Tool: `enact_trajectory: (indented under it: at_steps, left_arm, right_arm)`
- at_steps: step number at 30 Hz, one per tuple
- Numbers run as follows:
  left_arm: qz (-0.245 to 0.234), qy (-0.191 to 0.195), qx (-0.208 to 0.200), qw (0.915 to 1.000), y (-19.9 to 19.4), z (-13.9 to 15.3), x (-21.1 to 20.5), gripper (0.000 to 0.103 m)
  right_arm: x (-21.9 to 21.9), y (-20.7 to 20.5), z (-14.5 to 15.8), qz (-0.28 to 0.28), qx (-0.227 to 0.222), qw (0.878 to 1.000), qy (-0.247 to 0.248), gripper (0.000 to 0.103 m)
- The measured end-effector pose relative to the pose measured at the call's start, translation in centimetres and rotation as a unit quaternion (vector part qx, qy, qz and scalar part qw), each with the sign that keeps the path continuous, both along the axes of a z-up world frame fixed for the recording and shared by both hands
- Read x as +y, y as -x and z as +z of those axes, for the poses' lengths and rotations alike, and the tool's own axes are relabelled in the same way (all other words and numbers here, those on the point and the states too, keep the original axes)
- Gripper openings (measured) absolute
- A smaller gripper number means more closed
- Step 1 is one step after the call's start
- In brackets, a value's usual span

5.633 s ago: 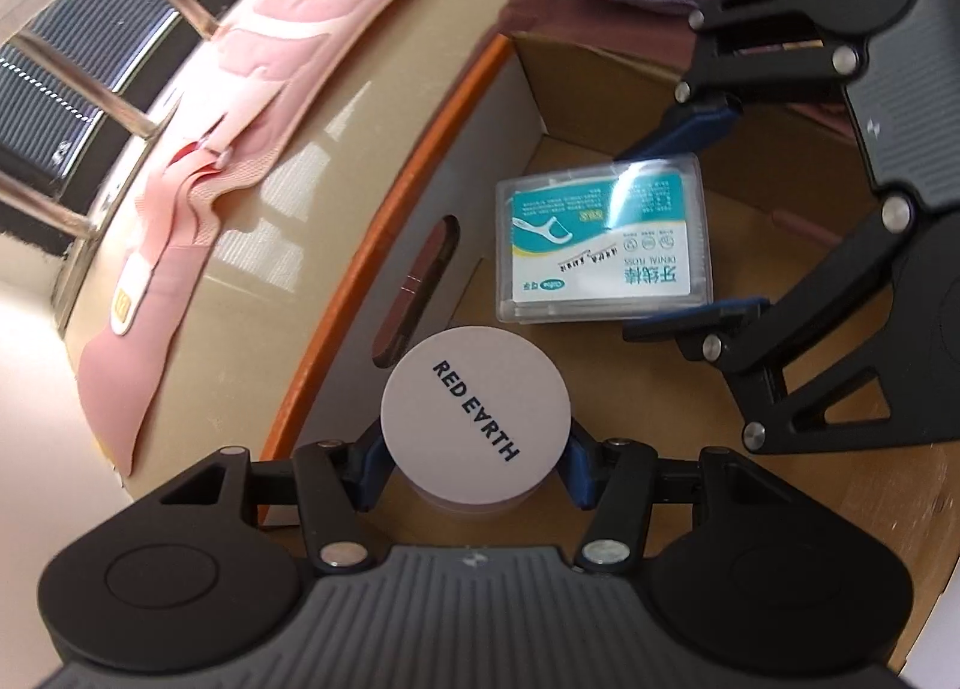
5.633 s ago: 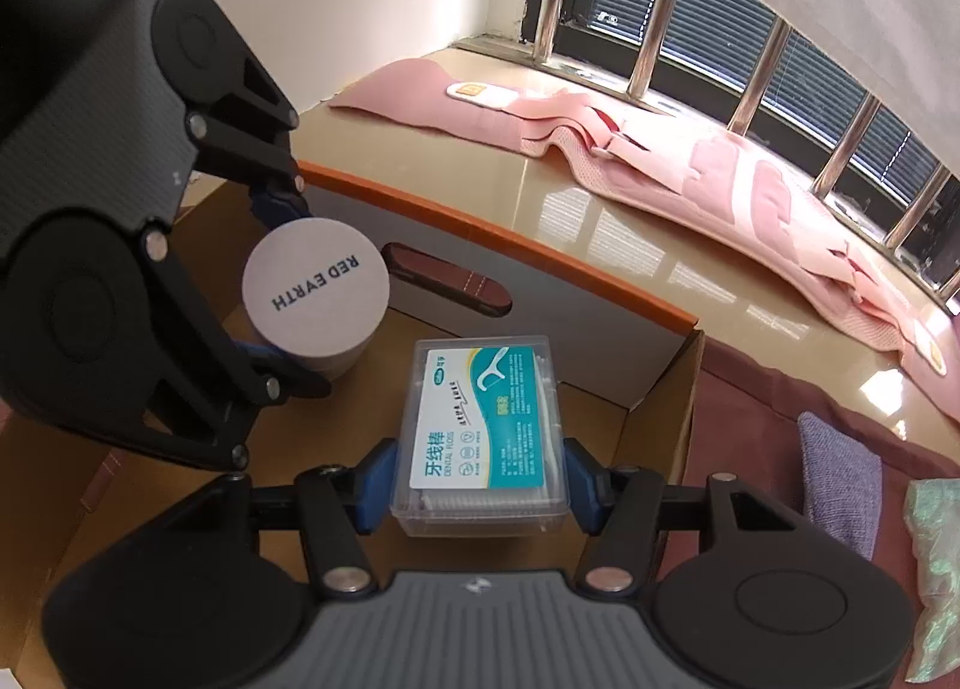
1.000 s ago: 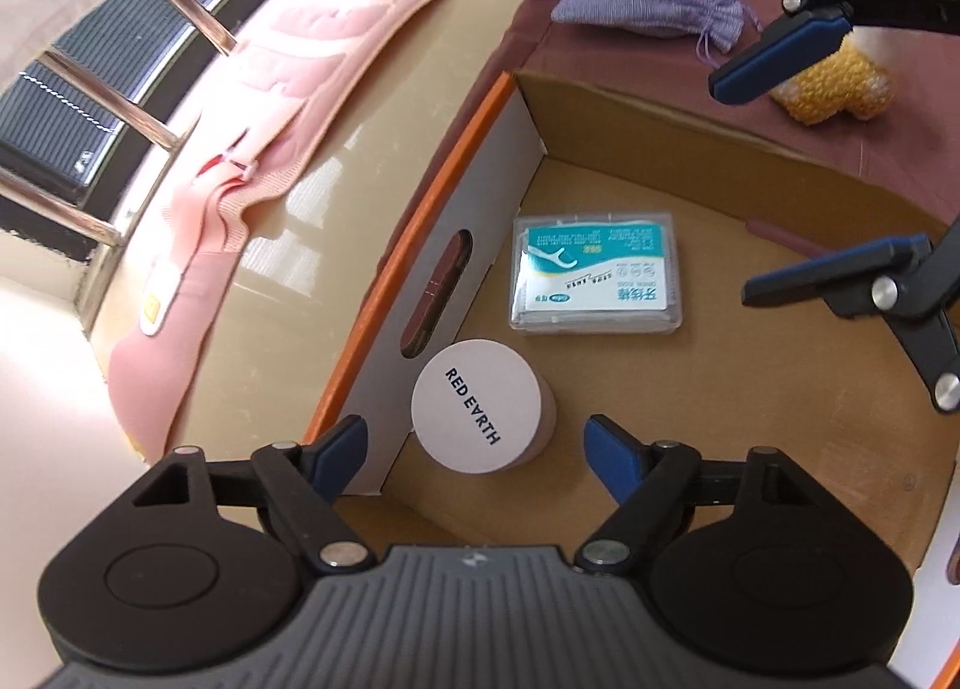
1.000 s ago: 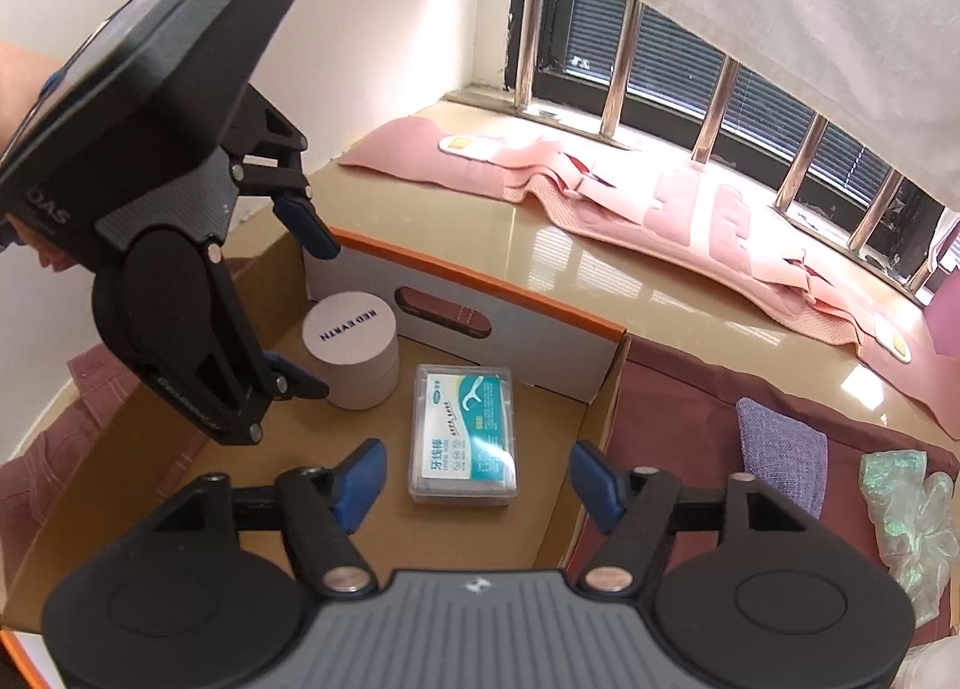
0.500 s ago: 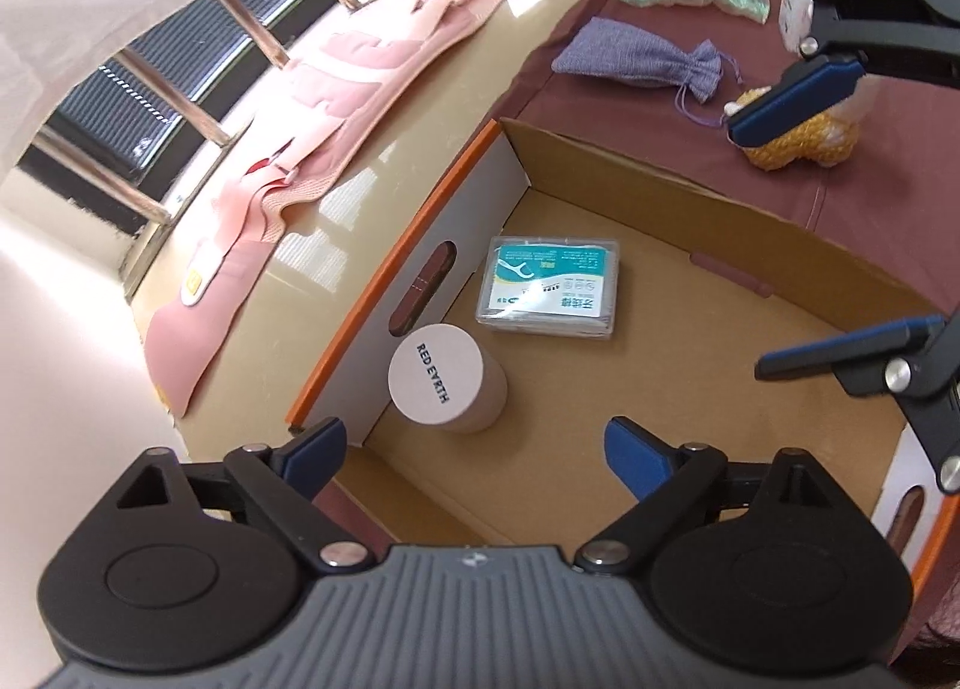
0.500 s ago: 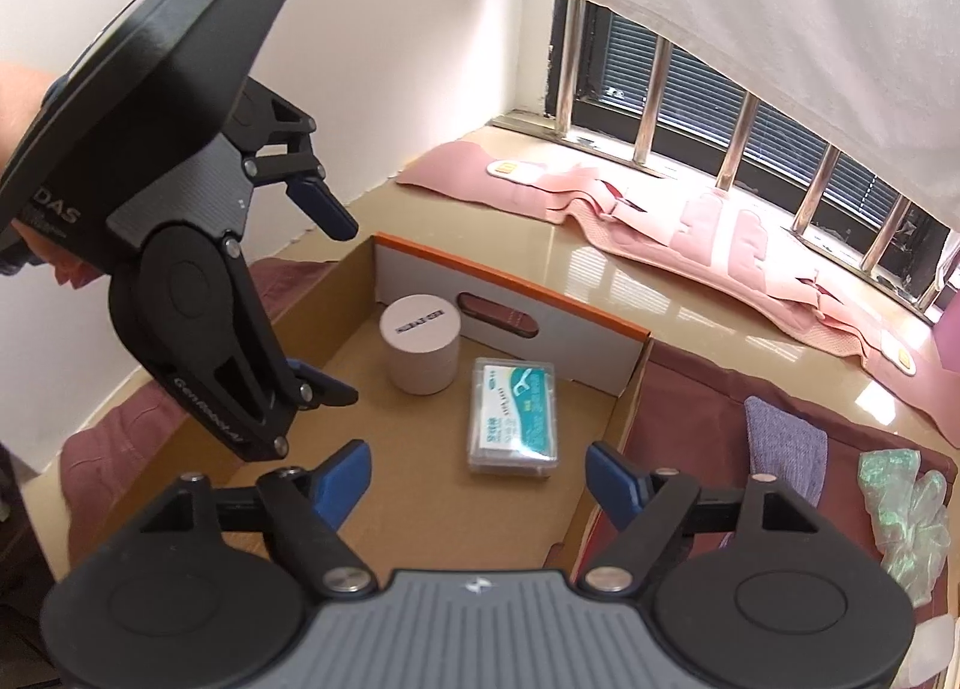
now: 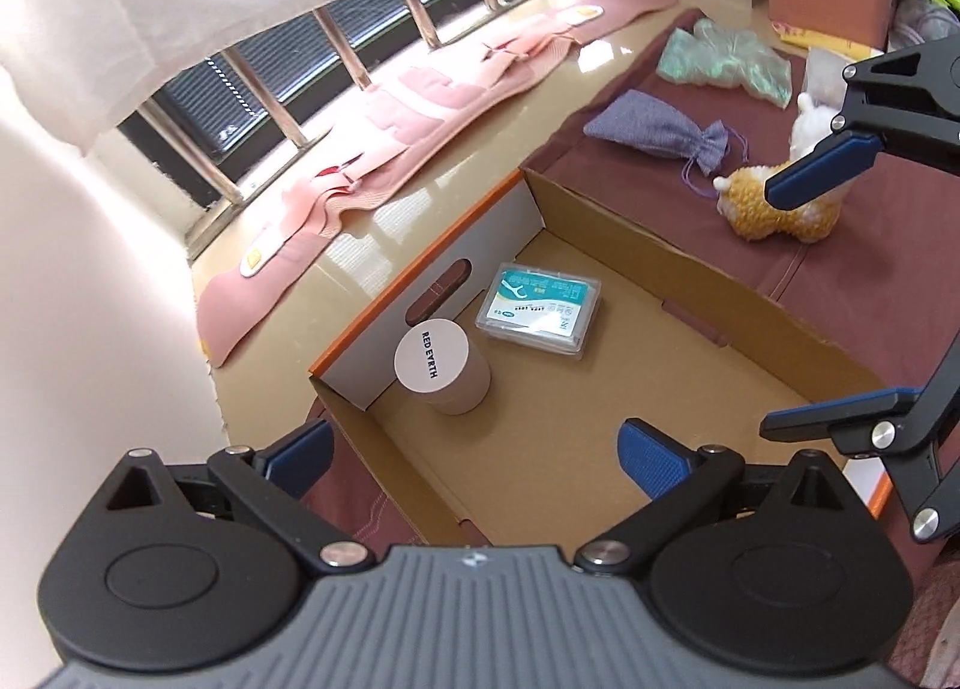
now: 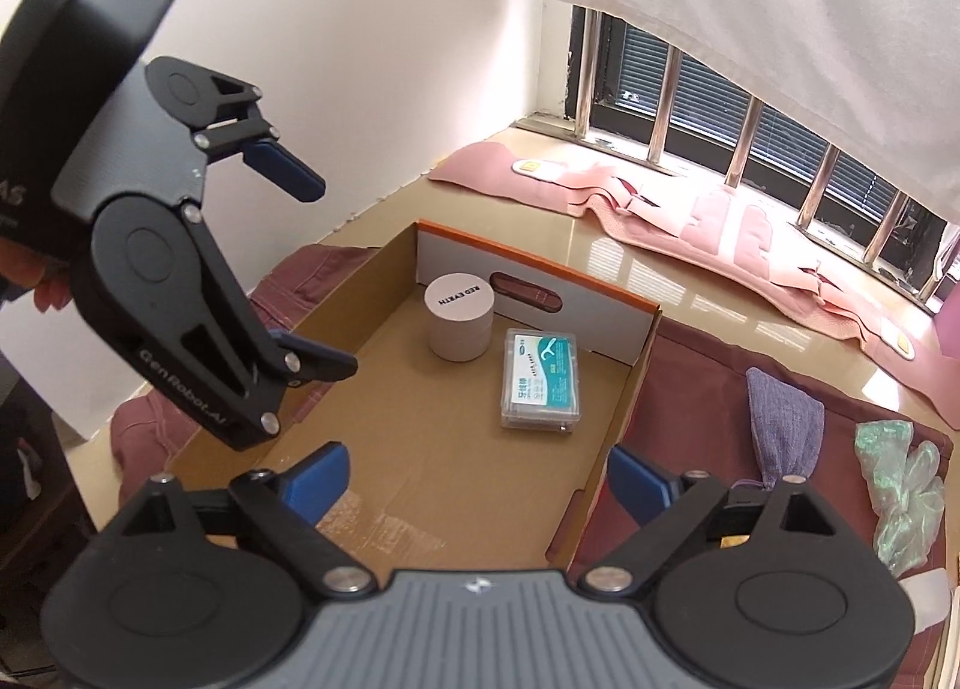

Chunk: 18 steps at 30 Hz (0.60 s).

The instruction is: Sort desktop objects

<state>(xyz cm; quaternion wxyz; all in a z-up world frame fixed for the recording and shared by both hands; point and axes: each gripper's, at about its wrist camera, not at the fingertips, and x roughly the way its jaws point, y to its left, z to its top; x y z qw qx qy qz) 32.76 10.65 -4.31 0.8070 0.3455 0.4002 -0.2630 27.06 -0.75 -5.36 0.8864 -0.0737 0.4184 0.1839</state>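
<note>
Two things are sitting in the box point(image 8: 636, 329): the floss case point(image 8: 543, 380) lying flat, and the jar point(image 8: 459, 317) standing just beside it near the white wall. Both grippers, left point(image 7: 474, 455) and right point(image 8: 477, 479), are hovering above, jaws opening, nothing between them.

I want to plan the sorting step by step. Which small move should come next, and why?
Probably move the right hand-held gripper toward the purple pouch on the cloth. The jar and floss box already sit in the cardboard box, and both grippers' jaws are opening with nothing between them; the left hand-held gripper is further away.
</note>
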Motion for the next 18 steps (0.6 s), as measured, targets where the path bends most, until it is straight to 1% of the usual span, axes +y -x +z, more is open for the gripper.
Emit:
enact_trajectory:
  at_steps: [4, 8, 11, 15, 18]
  left_arm:
    - [0.019, 0.013, 0.000, 0.9997, 1.3, 0.6, 0.0, 0.103]
    - [0.036, 0.020, -0.006, 0.9991, 2.0, 1.2, -0.3, 0.103]
    - [0.051, 0.022, -0.019, 0.9982, 2.6, 1.7, -0.7, 0.103]
    - [0.083, 0.035, -0.023, 0.9956, 3.8, 2.8, -1.3, 0.103]
    - [0.122, 0.041, -0.016, 0.9915, 4.8, 3.4, -2.0, 0.103]
  right_arm:
    - [-0.5, 0.8, 0.6, 0.000, 0.003, 1.000, -0.006, 0.101]
    - [-1.2, 1.7, 1.1, -0.002, 0.004, 1.000, -0.009, 0.102]
    - [-2.1, 2.4, 1.4, -0.001, 0.008, 1.000, -0.014, 0.103]
    - [-3.6, 3.3, 2.0, 0.005, 0.013, 1.000, -0.027, 0.103]
    - [-4.9, 4.1, 2.5, 0.010, 0.008, 0.999, -0.032, 0.103]
